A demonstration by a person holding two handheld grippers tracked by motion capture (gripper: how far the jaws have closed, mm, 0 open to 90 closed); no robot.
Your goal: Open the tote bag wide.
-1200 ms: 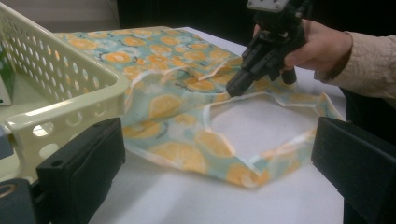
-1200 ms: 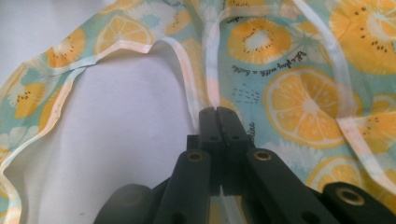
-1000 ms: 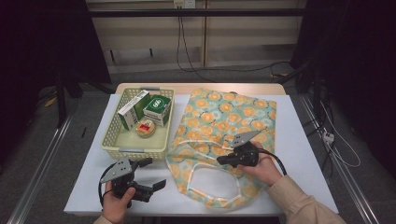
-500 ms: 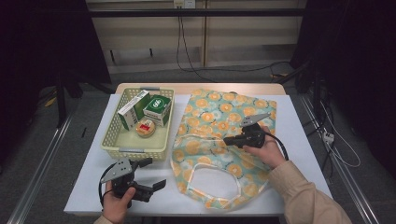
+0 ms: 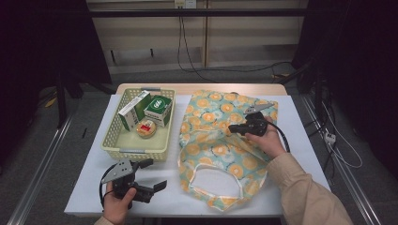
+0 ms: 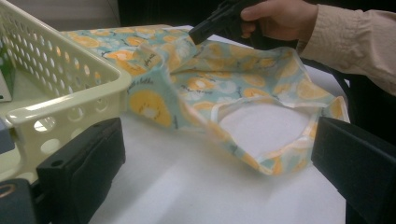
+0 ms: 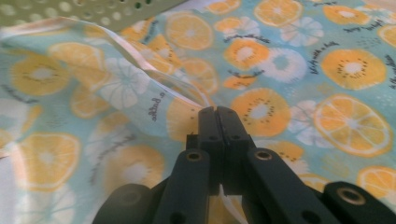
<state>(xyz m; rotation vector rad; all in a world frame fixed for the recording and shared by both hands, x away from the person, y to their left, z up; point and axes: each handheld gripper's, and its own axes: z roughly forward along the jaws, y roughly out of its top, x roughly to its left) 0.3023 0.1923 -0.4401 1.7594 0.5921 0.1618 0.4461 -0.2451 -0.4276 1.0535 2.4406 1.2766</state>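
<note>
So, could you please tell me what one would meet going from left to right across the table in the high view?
Left tongs → yellow basket holding boxes → citrus-print fabric bag → right tongs, shut on a fold of the bag → right hand.

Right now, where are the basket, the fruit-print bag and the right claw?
basket point(image 5: 111, 149): high view, on its near left rim.
fruit-print bag point(image 5: 210, 115): high view, on the flat cloth of its upper left part.
right claw point(image 7: 217, 115): right gripper view, where its tips meet.
</note>
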